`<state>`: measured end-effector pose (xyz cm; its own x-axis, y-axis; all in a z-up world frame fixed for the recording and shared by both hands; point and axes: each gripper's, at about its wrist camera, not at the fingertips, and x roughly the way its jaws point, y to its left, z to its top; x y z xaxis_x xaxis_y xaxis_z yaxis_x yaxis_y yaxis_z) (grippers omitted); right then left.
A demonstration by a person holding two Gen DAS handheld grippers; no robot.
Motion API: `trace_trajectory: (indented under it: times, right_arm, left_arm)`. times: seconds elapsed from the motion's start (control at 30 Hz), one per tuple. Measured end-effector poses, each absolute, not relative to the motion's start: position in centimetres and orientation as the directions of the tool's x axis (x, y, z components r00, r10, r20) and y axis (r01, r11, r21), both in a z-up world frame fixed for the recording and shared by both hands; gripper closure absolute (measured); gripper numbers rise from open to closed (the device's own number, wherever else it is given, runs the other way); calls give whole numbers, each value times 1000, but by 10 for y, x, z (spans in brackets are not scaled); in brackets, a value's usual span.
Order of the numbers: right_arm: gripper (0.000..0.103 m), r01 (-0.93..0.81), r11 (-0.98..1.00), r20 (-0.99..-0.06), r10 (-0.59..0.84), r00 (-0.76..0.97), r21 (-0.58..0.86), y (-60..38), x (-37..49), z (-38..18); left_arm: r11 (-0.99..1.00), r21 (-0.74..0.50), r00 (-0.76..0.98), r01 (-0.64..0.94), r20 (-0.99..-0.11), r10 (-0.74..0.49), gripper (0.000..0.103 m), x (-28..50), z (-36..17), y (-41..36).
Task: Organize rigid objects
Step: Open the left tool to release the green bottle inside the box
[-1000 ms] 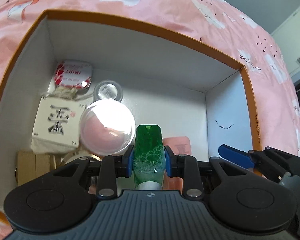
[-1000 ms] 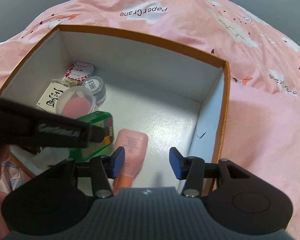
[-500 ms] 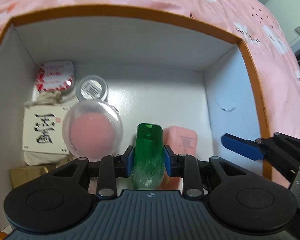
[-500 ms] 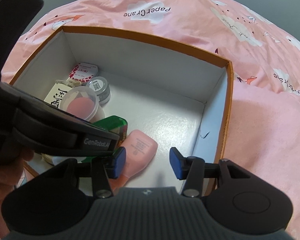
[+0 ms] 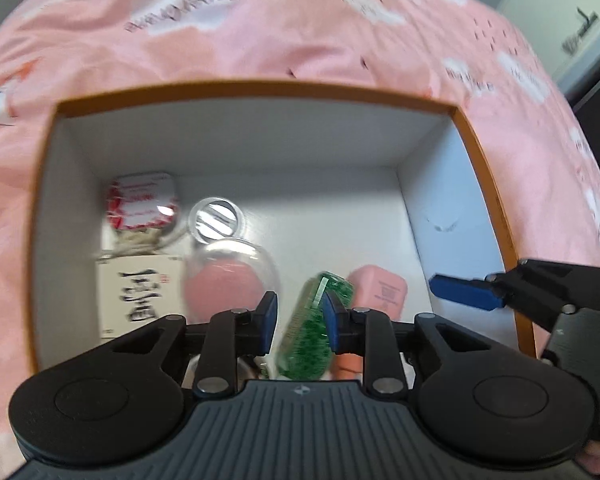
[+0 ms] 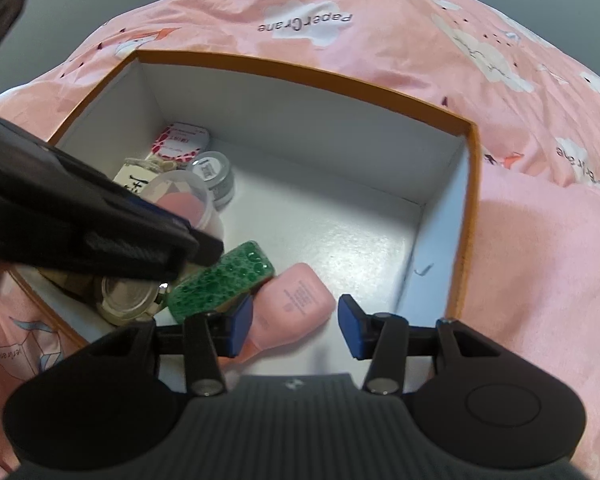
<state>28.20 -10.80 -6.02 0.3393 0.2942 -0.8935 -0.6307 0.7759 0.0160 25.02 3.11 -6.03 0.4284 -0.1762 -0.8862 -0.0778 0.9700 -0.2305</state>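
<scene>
A white box with an orange rim [image 5: 260, 86] [image 6: 308, 76] sits on a pink bedspread. A green bottle [image 5: 312, 324] [image 6: 220, 278] lies tilted on the box floor beside a pink tube [image 5: 378, 292] [image 6: 296, 300]. My left gripper [image 5: 298, 320] is open above the green bottle, which rests loose between its jaws. My right gripper [image 6: 296, 326] is open and empty over the pink tube near the box's front.
At the box's left are a red-and-white tin [image 5: 142, 200] [image 6: 184, 142], a small round jar [image 5: 216, 220] [image 6: 214, 172], a clear dome with a pink sponge [image 5: 228, 280], a white card box with black lettering [image 5: 140, 296] and a glass jar [image 6: 126, 300].
My left gripper has opened and let go of the green bottle, which now lies tilted on the box floor. The left gripper has drawn back and up. The right gripper stayed open.
</scene>
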Motion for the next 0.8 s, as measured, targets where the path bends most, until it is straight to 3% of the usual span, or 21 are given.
trace_trajectory:
  times: [0.17, 0.33, 0.6, 0.8]
  right_arm:
    - [54, -619, 785, -926, 215, 309, -24, -97, 290, -69]
    - [50, -587, 809, -939, 235, 252, 45, -91, 302, -80]
    - [63, -665, 747, -919, 275, 282, 19, -72, 301, -80]
    - [70, -612, 769, -894, 390, 221, 184, -70, 311, -78]
  left_arm:
    - [953, -275, 487, -124, -854, -183, 73, 226, -46, 53]
    - [940, -293, 511, -176, -843, -167, 73, 214, -48, 61]
    - [911, -340, 507, -232, -842, -185, 73, 207, -61, 70]
    - [900, -362, 501, -243, -841, -203, 73, 206, -65, 72]
